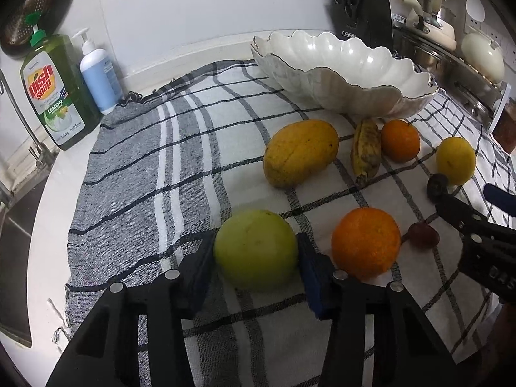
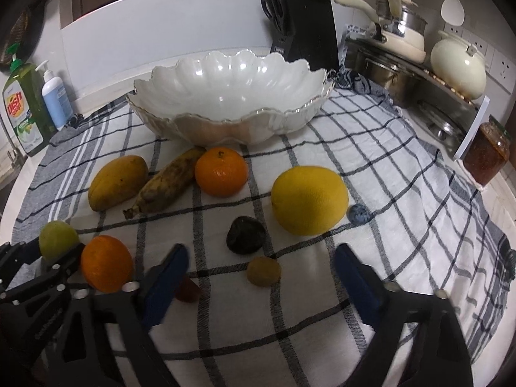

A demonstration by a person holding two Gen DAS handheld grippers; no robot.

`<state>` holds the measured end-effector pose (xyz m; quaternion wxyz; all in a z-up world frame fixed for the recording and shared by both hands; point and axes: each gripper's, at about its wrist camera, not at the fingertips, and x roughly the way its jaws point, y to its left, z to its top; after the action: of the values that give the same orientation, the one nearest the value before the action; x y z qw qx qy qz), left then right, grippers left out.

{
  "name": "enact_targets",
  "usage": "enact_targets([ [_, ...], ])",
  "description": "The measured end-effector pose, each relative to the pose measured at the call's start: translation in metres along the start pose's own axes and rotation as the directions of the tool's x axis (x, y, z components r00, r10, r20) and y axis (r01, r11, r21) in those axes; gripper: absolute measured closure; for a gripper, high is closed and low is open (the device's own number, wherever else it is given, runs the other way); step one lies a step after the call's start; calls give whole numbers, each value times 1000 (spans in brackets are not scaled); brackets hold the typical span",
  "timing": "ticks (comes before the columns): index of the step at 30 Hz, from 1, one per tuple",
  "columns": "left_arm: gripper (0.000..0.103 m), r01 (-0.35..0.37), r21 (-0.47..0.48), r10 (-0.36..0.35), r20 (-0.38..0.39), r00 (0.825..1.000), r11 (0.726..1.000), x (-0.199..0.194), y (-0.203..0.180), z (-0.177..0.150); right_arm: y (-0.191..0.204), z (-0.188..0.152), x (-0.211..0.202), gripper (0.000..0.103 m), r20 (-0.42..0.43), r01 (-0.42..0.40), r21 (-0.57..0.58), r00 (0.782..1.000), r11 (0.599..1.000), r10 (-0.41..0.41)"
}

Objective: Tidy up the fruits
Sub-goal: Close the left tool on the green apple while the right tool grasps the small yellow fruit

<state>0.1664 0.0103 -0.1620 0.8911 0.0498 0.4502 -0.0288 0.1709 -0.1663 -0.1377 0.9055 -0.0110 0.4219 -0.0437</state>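
Observation:
My left gripper [image 1: 255, 249] is shut on a green apple [image 1: 254, 254], its blue pads pressing both sides as the apple rests on the checked cloth [image 1: 180, 161]. An orange [image 1: 366, 243] lies just right of it. Further back are a mango [image 1: 300, 153], a spotted banana [image 1: 366, 150] and a mandarin [image 1: 400, 140], in front of the empty white scalloped bowl [image 2: 225, 125]. My right gripper [image 2: 262, 254] stands open over a small brownish fruit [image 2: 263, 271]. A dark fruit [image 2: 245, 234] and a large yellow citrus [image 2: 309, 200] lie just beyond it. A small red fruit [image 2: 188, 290] is half hidden by its left finger.
A dish soap bottle [image 1: 54, 90] and a pump bottle [image 1: 98, 74] stand at the back left, near a sink [image 1: 13, 242]. A knife block [image 2: 306, 25], pots on a rack [image 2: 403, 42] and a jar [image 2: 487, 153] line the back right. A small blue object [image 2: 358, 213] lies by the yellow citrus.

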Motion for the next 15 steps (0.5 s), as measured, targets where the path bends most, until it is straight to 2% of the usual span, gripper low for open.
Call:
enact_targets([
  [2, 55, -1, 2, 1, -2, 1000, 1000, 0, -1, -1, -1, -2, 6, 34, -24, -13, 5, 1000, 1000, 14],
  [9, 55, 3, 6, -3, -2, 1000, 1000, -2, -3, -2, -5, -9, 16, 62, -52, -43, 22, 998, 999, 44],
  [11, 55, 9, 5, -9, -3, 1000, 1000, -3, -3, -3, -4, -10, 15, 75, -49, -47, 19, 998, 999, 48],
  [12, 55, 9, 4, -9, -3, 1000, 1000, -3, -3, -3, -4, -10, 15, 78, -47, -52, 19, 997, 998, 53],
  [15, 55, 3, 3, -3, 2, 1000, 1000, -5, -3, -4, -4, -12, 13, 78, -46, -64, 13, 997, 998, 64],
])
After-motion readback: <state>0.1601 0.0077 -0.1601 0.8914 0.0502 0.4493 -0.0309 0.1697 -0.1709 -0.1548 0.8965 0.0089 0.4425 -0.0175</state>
